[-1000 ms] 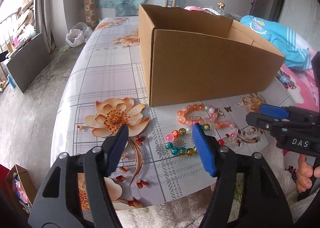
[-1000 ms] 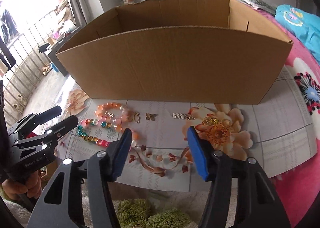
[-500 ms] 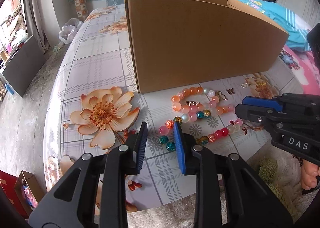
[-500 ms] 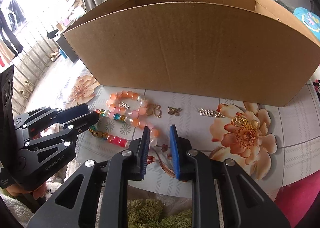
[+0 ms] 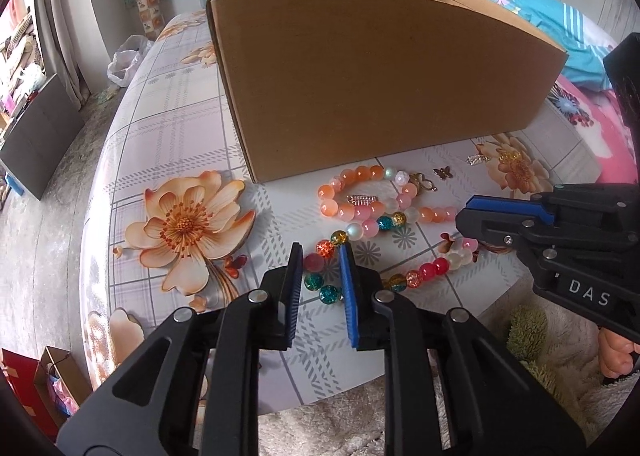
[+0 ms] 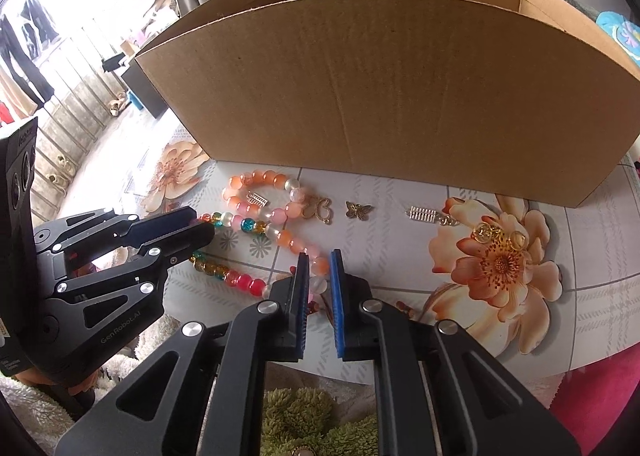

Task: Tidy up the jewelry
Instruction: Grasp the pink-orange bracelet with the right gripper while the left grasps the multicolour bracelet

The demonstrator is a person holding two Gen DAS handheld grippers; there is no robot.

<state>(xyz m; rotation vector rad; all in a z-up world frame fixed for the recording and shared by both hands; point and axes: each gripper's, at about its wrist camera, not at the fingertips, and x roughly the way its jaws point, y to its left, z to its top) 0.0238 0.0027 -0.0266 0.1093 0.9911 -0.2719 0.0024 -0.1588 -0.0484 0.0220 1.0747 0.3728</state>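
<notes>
- Left wrist view: left tongs (image 5: 320, 268) low over the tabletop (image 5: 168, 127) near its front edge, blades narrowed to a small gap, straddling the left end of the multicolour bead bracelet (image 5: 384, 276). Teal and pink beads sit in the gap; cannot tell if the pads actually touch them.
- Same view: orange-pink bead bracelet (image 5: 372, 195) lies just behind the multicolour one, close to the front wall of the cardboard box (image 5: 380, 83). A small silver comb-like charm (image 5: 363, 199) sits inside its loop.
- Butterfly charm (image 5: 443, 173) lies right of the orange-pink bracelet, toward the right edge.
- Right tongs (image 5: 468, 215) come in from the right, blades nearly together, tips over the pale beads at the bracelet's right end.
- Right wrist view: right tongs (image 6: 318, 276) at the front edge, narrow gap between the blue pads, a pale pink bead (image 6: 319, 266) between the tips. Contact not clear.
- Left tongs (image 6: 200, 228) enter from the left, tips over the multicolour strand, almost closed.
- On the tabletop before the box: gold outline charm (image 6: 318, 209), butterfly charm, silver spring clasp (image 6: 424, 213), amber bead ring (image 6: 498, 236) on the printed flower toward the right edge.
</notes>
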